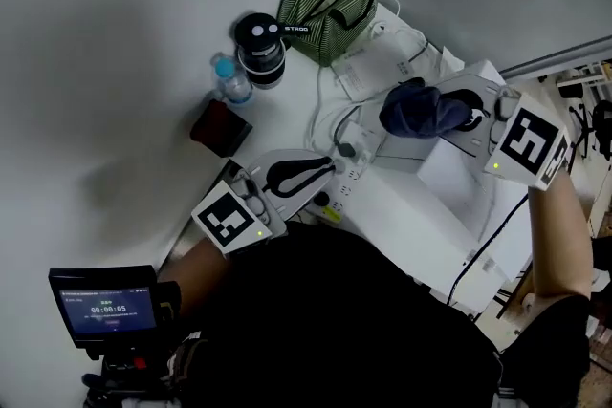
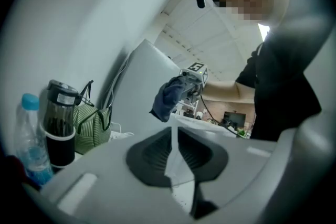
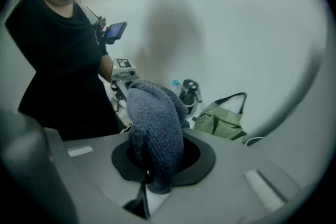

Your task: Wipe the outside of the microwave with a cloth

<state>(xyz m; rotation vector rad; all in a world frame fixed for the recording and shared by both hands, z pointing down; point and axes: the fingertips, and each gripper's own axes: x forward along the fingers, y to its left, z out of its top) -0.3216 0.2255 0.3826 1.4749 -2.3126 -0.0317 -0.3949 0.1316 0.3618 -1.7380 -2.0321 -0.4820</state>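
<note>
Head view: we look down on the white microwave [image 1: 421,205] standing on the counter [image 1: 287,105].
Right gripper [image 1: 459,115]: its jaws are clamped on the dark blue cloth [image 1: 416,110].
Cloth: held at the microwave's far top edge; we cannot tell whether it touches.
Left gripper [image 1: 304,175]: jaws together with nothing between them, just beside the microwave's left edge.
Counter's far end: a green striped bag [image 1: 325,0], with a black flask [image 1: 260,48] and a water bottle [image 1: 232,79] just beside each other near the left edge.
</note>
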